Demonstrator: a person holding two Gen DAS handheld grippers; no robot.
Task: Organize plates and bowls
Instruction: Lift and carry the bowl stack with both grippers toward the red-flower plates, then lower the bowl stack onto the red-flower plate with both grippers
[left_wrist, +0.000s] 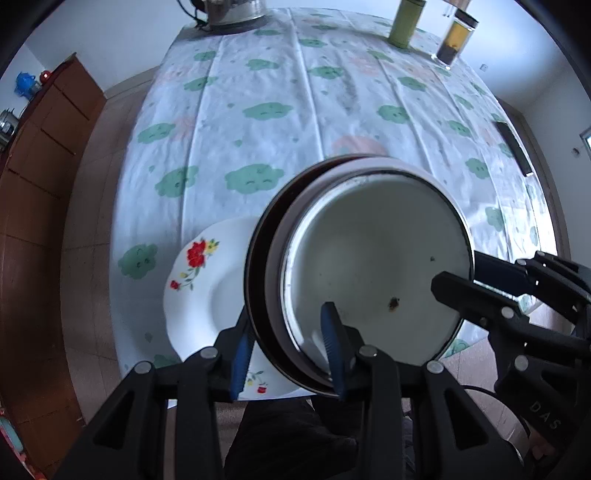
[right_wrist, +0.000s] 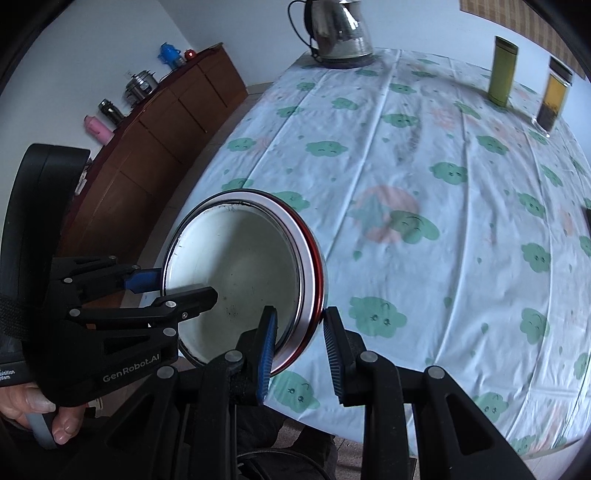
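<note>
At the bottom of the left wrist view, the left gripper (left_wrist: 290, 350) is pinching the near rim of a nested stack of bowls (left_wrist: 373, 266), one blue pad outside the dark outer wall and one inside the white bowl. The stack is sitting centre-right of that frame, tilted toward the camera and apparently lifted over the near table edge.

From the right edge of the same frame, the right gripper (left_wrist: 458, 277) is reaching in; its jaws are straddling the opposite rim, and in the right wrist view (right_wrist: 301, 336) a slight gap is showing beside the outer pad, so I cannot tell whether it is truly clamping.

Just behind and left of the stack, a flowered plate (left_wrist: 207, 288) is lying flat on the tablecloth (left_wrist: 258, 155), partly hidden by the bowls.

Judging by this, the bowls are already gathered into one nest, while setting them down and pairing them with the plate is still to come.

Farther off, at the top of the frame, a kettle (right_wrist: 336, 31), a green tumbler (right_wrist: 502, 72) and a tea jar (right_wrist: 554, 99) are standing, well apart from the work.
</note>
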